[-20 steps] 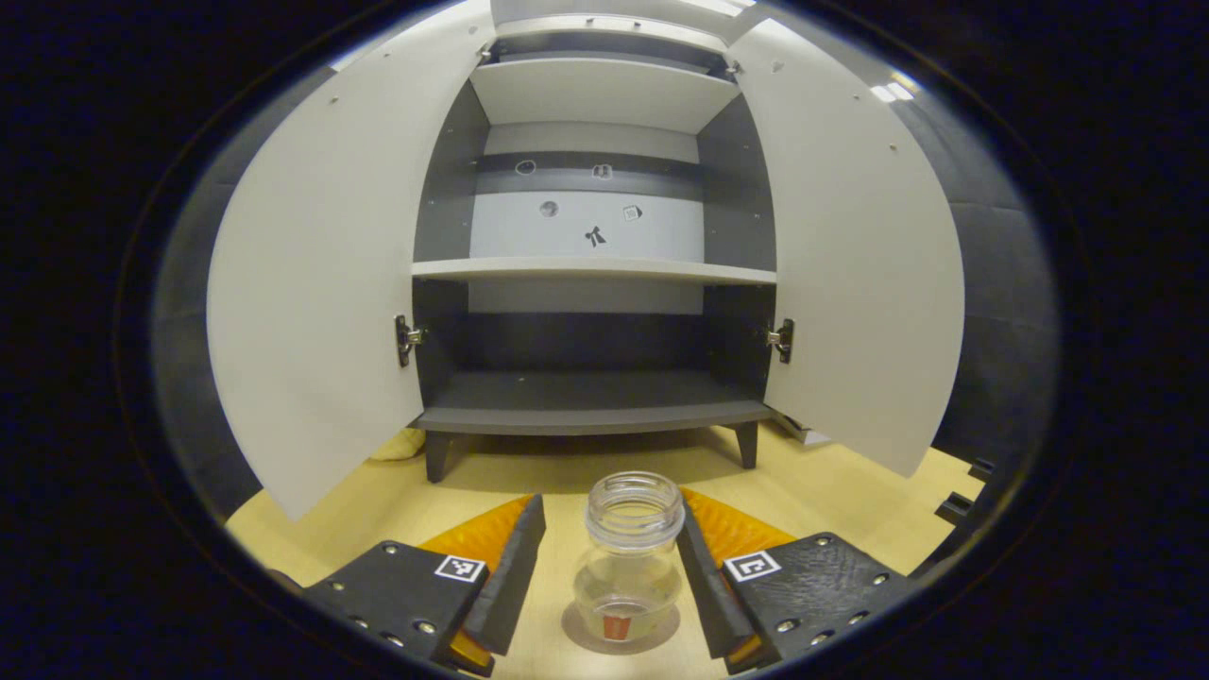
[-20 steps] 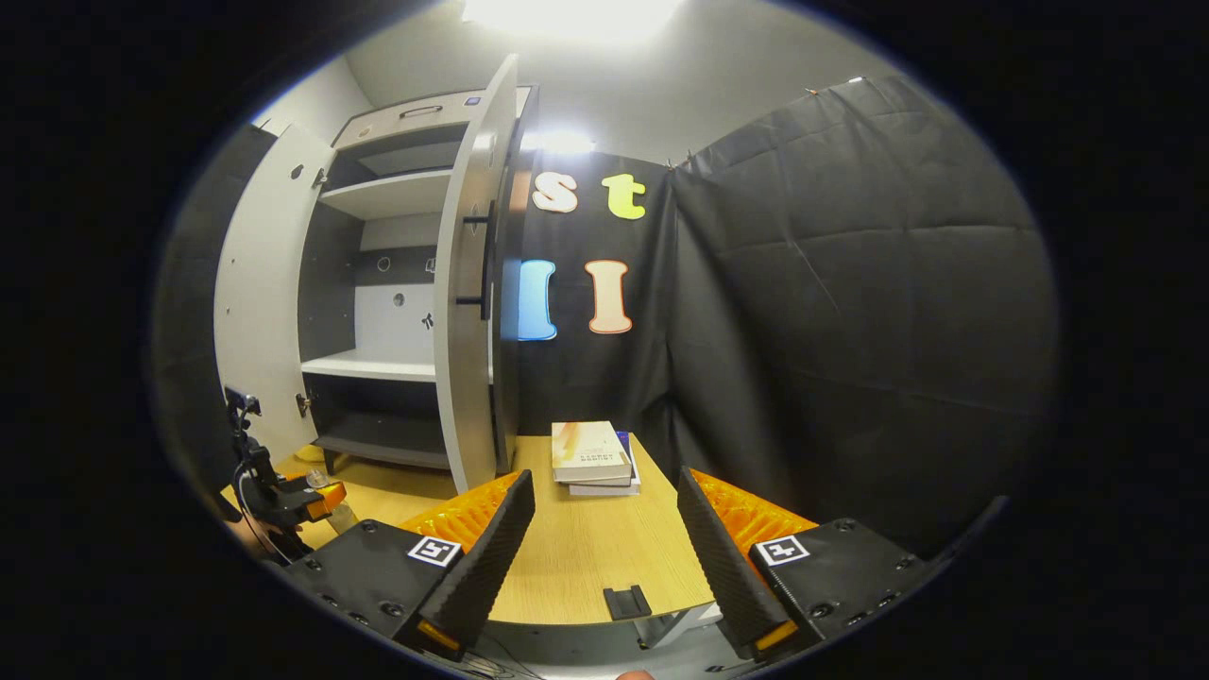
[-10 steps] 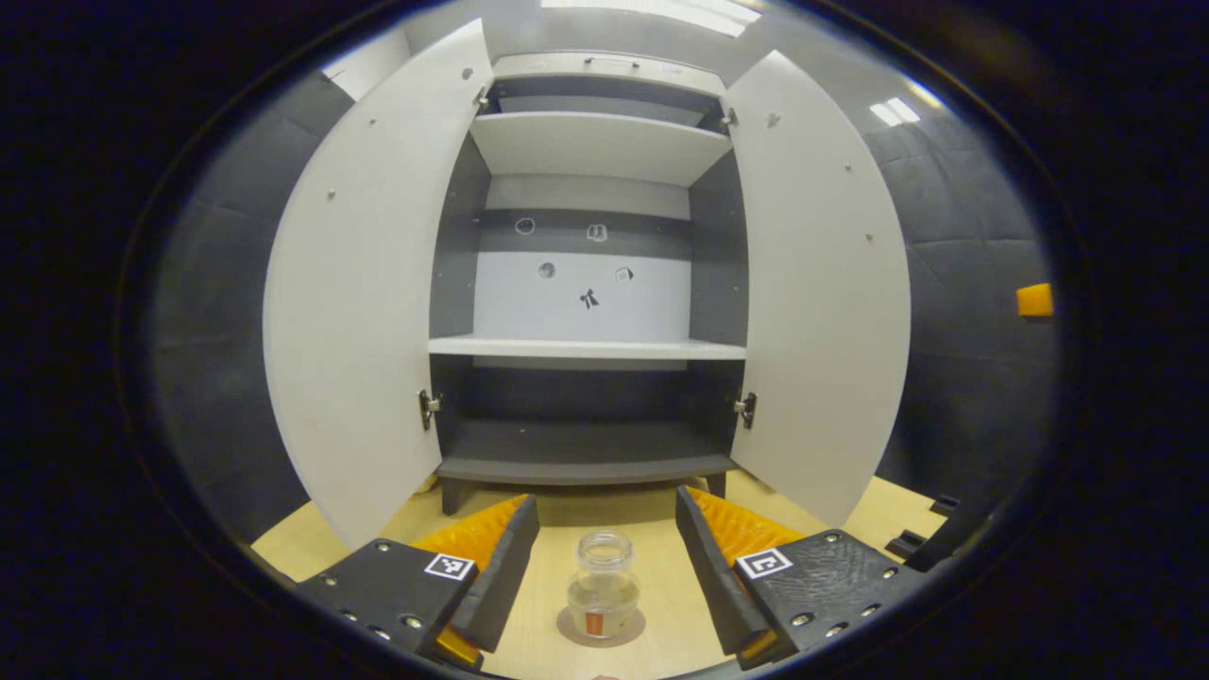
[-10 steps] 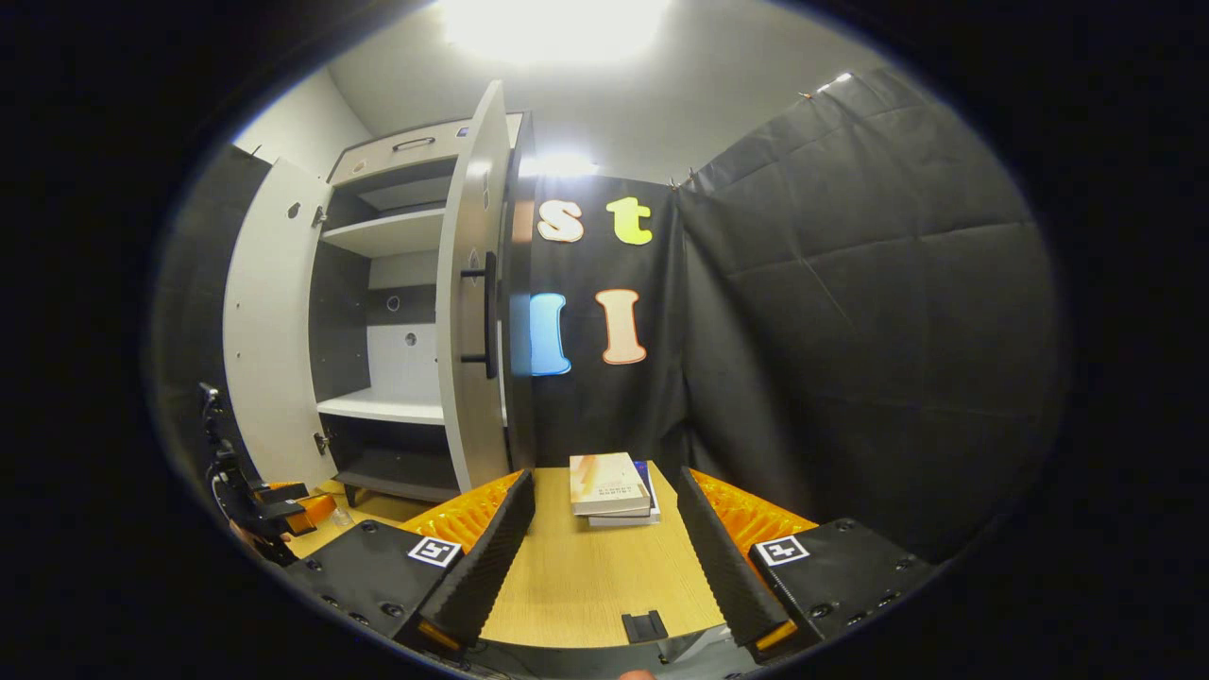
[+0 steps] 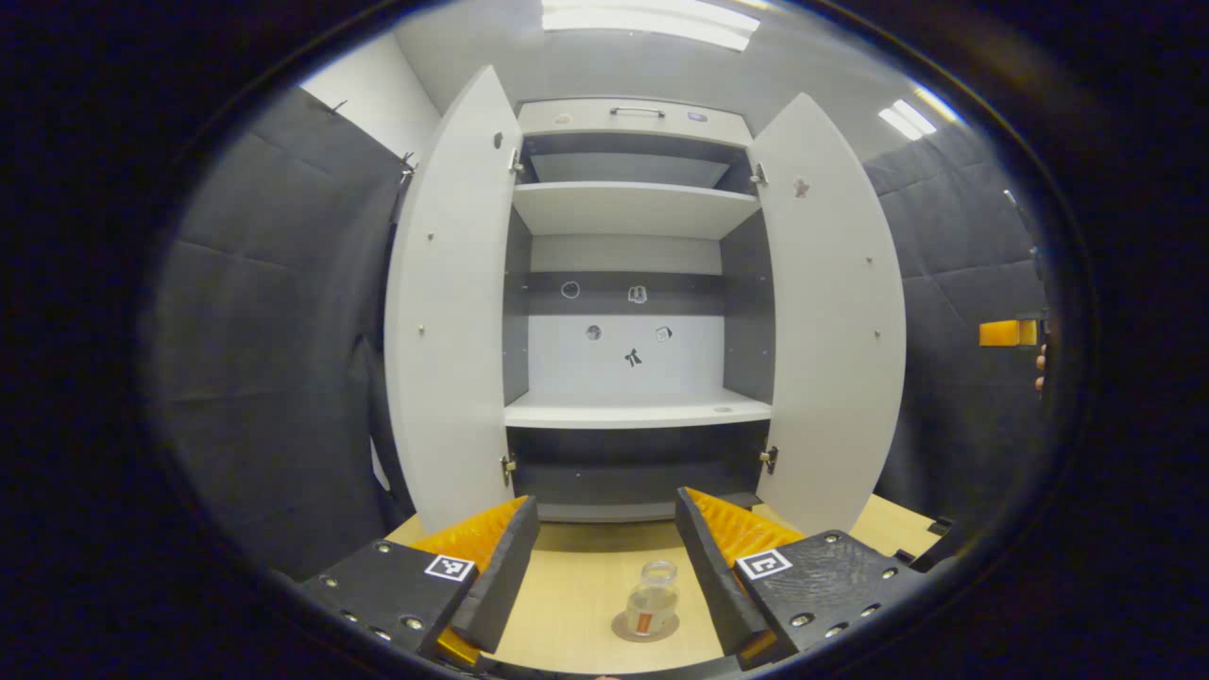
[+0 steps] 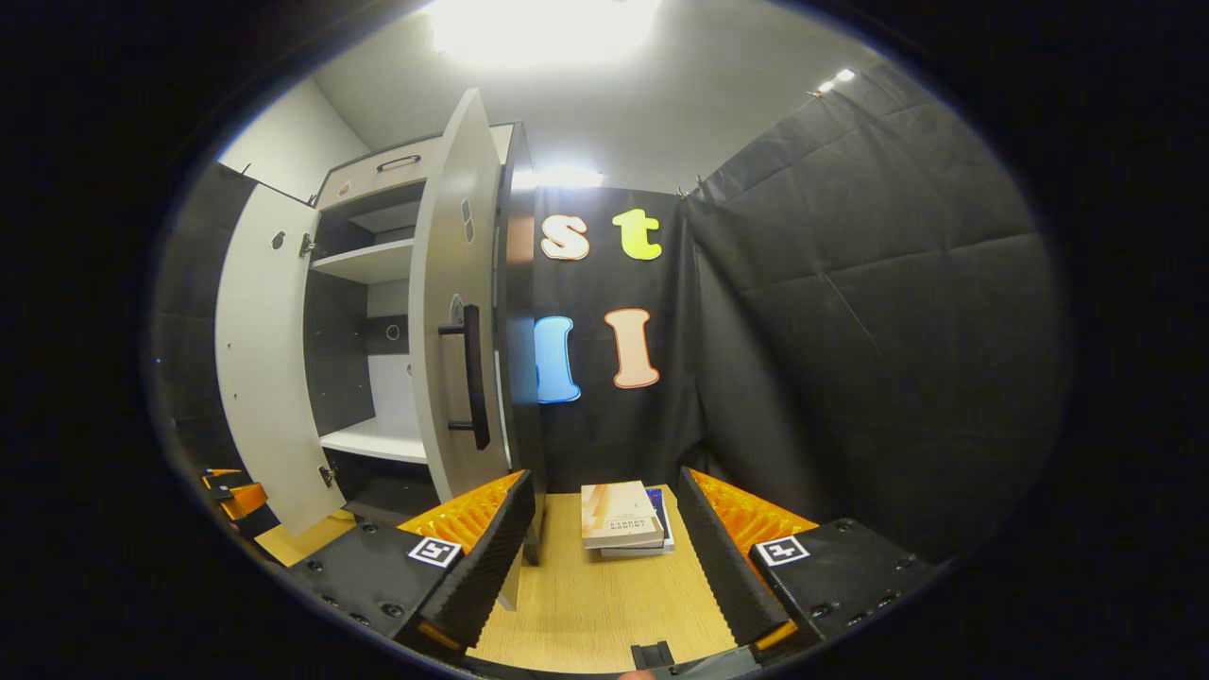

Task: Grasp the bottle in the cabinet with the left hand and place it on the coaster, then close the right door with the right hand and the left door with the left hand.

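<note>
A small clear glass bottle (image 5: 651, 598), uncapped and bearing a small orange label too small to read, stands on a round coaster (image 5: 623, 628) low in the left gripper view, on the wooden bench (image 5: 576, 604) between the spread fingers of the left tool (image 5: 604, 576), touching neither. Behind it the cabinet (image 5: 628, 312) stands with left door (image 5: 449, 312) and right door (image 5: 831, 312) wide open. In the right gripper view, the right tool (image 6: 604, 557) is likewise apart and empty, the right door's black handle (image 6: 472, 376) upper left of it, stacked books (image 6: 623, 518) ahead.
</note>
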Motion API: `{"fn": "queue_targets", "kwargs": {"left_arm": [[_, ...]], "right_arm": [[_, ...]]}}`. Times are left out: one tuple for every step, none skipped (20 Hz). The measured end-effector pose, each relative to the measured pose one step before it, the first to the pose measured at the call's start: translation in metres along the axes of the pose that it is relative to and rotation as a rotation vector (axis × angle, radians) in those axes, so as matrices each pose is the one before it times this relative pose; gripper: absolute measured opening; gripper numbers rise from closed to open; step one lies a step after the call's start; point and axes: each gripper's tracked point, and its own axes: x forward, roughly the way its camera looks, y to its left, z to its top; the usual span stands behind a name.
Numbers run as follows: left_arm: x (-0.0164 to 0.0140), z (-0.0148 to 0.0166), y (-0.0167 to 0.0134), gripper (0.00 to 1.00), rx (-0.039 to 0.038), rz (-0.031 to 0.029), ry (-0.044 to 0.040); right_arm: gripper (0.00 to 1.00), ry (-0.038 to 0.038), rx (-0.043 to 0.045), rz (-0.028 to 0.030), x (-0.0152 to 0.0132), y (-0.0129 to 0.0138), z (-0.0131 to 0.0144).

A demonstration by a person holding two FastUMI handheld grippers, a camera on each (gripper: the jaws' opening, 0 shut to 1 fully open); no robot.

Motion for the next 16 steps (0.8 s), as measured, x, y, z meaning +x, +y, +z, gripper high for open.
{"fn": "queue_targets", "kwargs": {"left_arm": [[-0.00352, 0.00497, 0.01049, 0.86, -0.01163, 0.01567, 0.0051], [-0.00274, 0.00451, 0.01046, 0.85, -0.00487, 0.01622, 0.00293], [-0.00387, 0.00503, 0.01385, 0.85, 0.00459, 0.0215, -0.00352], [-0.0015, 0.00601, 0.01448, 0.85, 0.01116, 0.0238, -0.0037], [-0.00215, 0.00507, 0.01435, 0.85, 0.01034, 0.02335, -0.0062], [-0.00373, 0.0017, 0.01234, 0.85, 0.00736, 0.0193, -0.00486], [-0.00382, 0.00222, 0.01305, 0.85, 0.00371, 0.02219, -0.00211], [-0.00161, 0.00311, 0.01209, 0.85, 0.00281, 0.01883, -0.00307], [-0.00058, 0.00354, 0.01252, 0.85, -0.00071, 0.02004, -0.00339], [-0.00105, 0.003, 0.01191, 0.85, -0.00385, 0.01811, -0.00361], [-0.0014, 0.00306, 0.01129, 0.84, -0.00509, 0.01427, -0.00343], [0.00029, 0.00316, 0.01049, 0.86, -0.00242, 0.01345, -0.0007], [-0.00093, 0.00124, 0.01091, 0.85, 0.00139, 0.01593, -0.00253], [0.00016, 0.00279, 0.00974, 0.86, 0.00313, 0.01401, -0.00259], [0.00005, 0.00041, 0.00925, 0.84, 0.00331, 0.01374, -0.0023], [0.00194, 0.00155, 0.00904, 0.85, 0.00363, 0.01253, 0.00117]], "right_arm": [[0.94, 0.0028, -0.00021, -0.0081, 0.00876, -0.00042, 0.00422], [0.97, 0.00751, -0.00155, -0.00724, 0.00931, 0.00158, 0.00269], [0.94, 0.00499, -0.00178, -0.0069, 0.0094, 0.00225, 0.00397], [0.97, 0.00635, -0.00391, -0.0107, 0.00885, 0.00183, 0.00188], [0.97, 0.00556, -0.0031, -0.0075, 0.00891, 0.0028, 0.00275], [0.97, 0.0, -0.00158, -0.00455, 0.00712, 0.004, 0.00297], [0.94, 0.00406, -0.00245, -0.00621, 0.00713, 0.00342, 0.00258], [0.97, 0.00436, -0.00162, -0.00671, 0.00675, 0.00262, 0.00095], [0.97, 0.00238, -0.00193, -0.00338, 0.00505, 0.00342, 0.00223], [0.97, -0.00106, -0.00261, -0.00393, 0.00526, 0.00404, 0.0028], [0.97, -0.0027, -0.00374, -0.00542, 0.00532, 0.0031, 0.00346], [0.97, 0.00106, -0.00647, -0.00697, 0.00486, 0.0029, 0.00121], [0.97, 0.00015, -0.00701, -0.00765, 0.00455, 0.00272, 0.00199], [0.94, 0.00036, -0.00666, -0.00636, 0.00481, 0.00308, 0.00137], [0.97, 0.00189, -0.00596, -0.00644, 0.00352, 0.0034, 0.00058], [0.97, 0.00253, -0.00482, -0.00376, 0.00293, 0.00348, -0.00025]]}}
